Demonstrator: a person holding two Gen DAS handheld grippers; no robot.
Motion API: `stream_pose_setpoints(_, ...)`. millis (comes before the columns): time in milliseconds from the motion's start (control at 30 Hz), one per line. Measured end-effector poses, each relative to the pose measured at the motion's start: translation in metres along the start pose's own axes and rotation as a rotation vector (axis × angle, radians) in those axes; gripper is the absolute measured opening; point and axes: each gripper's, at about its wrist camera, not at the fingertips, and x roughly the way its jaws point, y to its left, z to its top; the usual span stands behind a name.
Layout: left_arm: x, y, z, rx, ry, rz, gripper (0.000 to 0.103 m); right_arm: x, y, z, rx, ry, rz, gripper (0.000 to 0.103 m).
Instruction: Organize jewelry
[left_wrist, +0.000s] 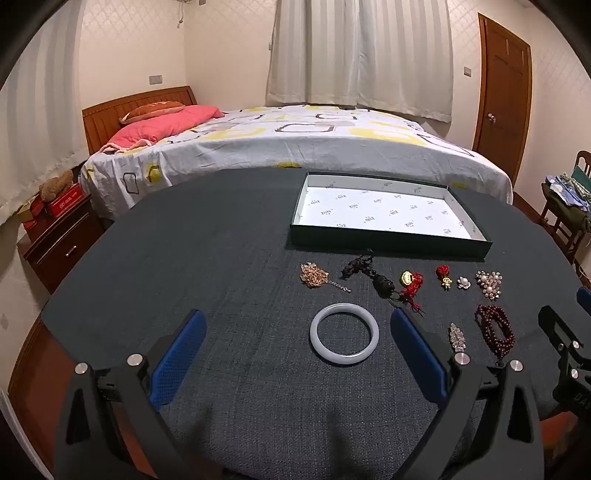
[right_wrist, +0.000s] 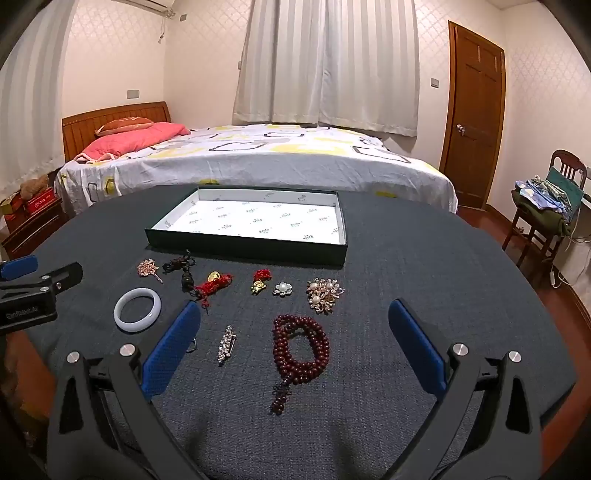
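A shallow dark green tray (left_wrist: 388, 243) (right_wrist: 243, 248) with a white printed lining lies empty at the back of the table. In front of it lie several jewelry pieces in a row, among them a pearl cluster brooch (right_wrist: 325, 291). My left gripper (left_wrist: 297, 314) hangs open above a white bangle (left_wrist: 343, 360) (right_wrist: 135, 328), touching nothing. My right gripper (right_wrist: 295, 304) is open too, over a dark red bead bracelet (right_wrist: 317, 343) and a crystal brooch (right_wrist: 225, 343). Each gripper shows at the edge of the other's view (left_wrist: 567, 304) (right_wrist: 40, 271).
A dark grey cloth (right_wrist: 406, 266) covers the round table. Behind it stands a bed (right_wrist: 258, 158). A wooden chair (right_wrist: 546, 214) piled with clothes is at the right, a nightstand (left_wrist: 59, 240) at the left and a door (right_wrist: 472, 122) at the back right.
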Motion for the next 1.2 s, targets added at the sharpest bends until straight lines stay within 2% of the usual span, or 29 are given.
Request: stream_pose_setpoints(1200,-0.004,0.001,0.006,0.004,-0.009,0.018,0.098,0.000,-0.009,0.008,0.006,-0.004,-0.007,0.099)
